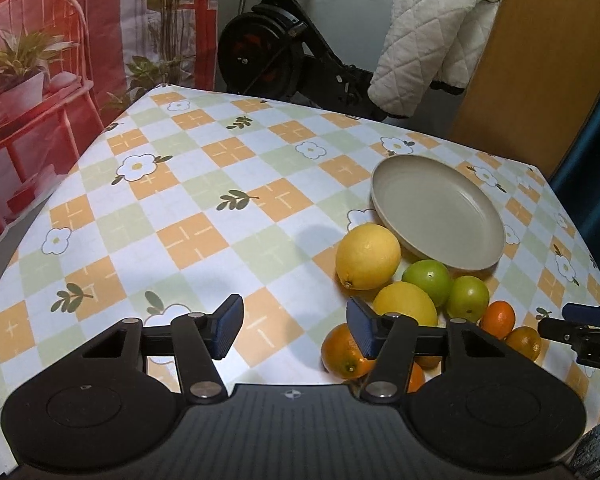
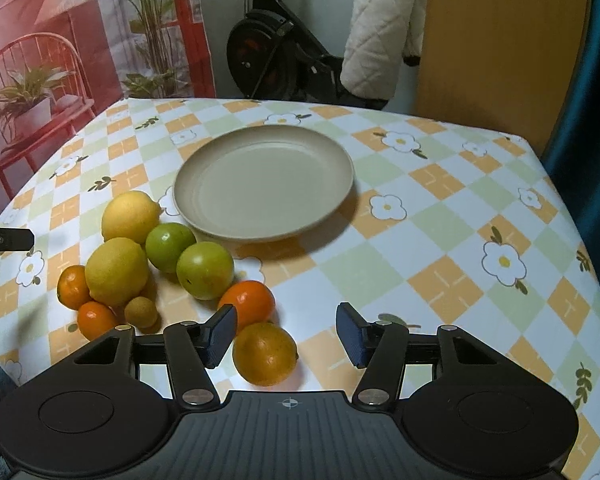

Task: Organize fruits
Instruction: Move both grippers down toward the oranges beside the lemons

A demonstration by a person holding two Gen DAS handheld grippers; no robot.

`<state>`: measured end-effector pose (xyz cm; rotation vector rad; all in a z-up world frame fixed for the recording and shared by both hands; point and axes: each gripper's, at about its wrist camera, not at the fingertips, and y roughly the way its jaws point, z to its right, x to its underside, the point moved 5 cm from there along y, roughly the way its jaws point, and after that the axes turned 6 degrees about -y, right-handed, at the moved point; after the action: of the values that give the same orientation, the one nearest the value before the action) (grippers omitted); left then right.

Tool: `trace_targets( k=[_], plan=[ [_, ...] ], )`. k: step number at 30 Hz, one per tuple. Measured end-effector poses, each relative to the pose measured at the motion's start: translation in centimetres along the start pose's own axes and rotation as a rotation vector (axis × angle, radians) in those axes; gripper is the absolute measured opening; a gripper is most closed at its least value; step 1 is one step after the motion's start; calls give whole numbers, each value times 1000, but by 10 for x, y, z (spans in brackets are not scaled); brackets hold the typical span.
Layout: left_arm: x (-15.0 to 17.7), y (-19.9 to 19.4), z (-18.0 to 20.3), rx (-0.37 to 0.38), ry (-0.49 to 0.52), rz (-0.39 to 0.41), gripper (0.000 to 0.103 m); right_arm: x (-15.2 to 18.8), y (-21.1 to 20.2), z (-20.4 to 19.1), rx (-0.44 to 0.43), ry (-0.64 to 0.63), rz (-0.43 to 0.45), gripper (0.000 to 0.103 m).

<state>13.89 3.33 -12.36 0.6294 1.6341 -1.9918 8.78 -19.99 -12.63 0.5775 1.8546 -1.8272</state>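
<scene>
An empty beige plate (image 2: 264,184) stands on the checked tablecloth; it also shows in the left wrist view (image 1: 440,212). In front of it lies a pile of fruit: two lemons (image 2: 130,216) (image 2: 116,270), two green fruits (image 2: 170,246) (image 2: 205,270), several oranges (image 2: 247,306) and a small brown fruit (image 2: 141,311). My right gripper (image 2: 286,334) is open, with an orange (image 2: 265,354) lying between its fingers, nearer the left one. My left gripper (image 1: 296,330) is open and empty over bare cloth, left of the pile, its right finger (image 1: 362,332) in front of an orange (image 1: 342,354).
The table (image 2: 440,240) ends at a far edge, with an exercise bike (image 2: 268,52), a quilted white cloth (image 2: 380,40) and a wooden panel (image 2: 496,48) behind. A red printed backdrop (image 1: 40,60) hangs to the left. The right gripper's tip (image 1: 580,328) shows at the left wrist view's right edge.
</scene>
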Motion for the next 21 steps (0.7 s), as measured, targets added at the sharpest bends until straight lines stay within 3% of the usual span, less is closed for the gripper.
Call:
trace_targets(
  k=[21],
  plan=[
    [17, 11, 13, 24, 35, -38, 56, 12, 10, 4, -8, 7, -46, 52]
  ],
)
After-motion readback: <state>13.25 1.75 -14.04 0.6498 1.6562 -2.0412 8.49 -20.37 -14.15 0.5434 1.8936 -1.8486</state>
